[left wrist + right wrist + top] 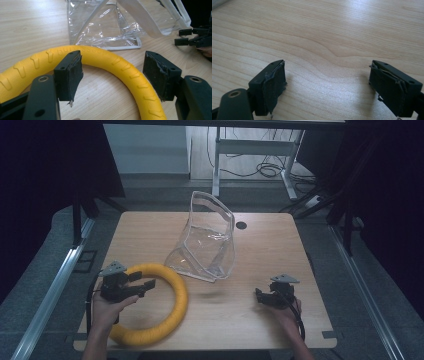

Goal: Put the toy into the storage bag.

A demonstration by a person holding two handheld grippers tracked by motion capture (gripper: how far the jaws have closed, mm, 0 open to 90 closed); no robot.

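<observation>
Yellow foam ring lies flat on the wooden table at the person's left, and a clear plastic bag stands just beyond it near the table's middle, its mouth partly open and leaning. The left gripper hovers over the ring with jaws spread wide; in the left gripper view the ring's curve passes between the two pads, one pad in front of the band, the other to its outer side, not yet closing on it. The right gripper waits low over bare wood at the right, well apart from the bag, also wide open and holding nothing. The step in hand looks to be taking the ring, probably to put it in the bag. To do it well, I would lower the left gripper so one jaw goes inside the ring and one outside, squarely across the band, then close firmly (foam gives a little, so a light pinch may slip). The right gripper should go to the bag's rim and hold the mouth open, because the thin plastic will likely fold when the ring pushes it.
</observation>
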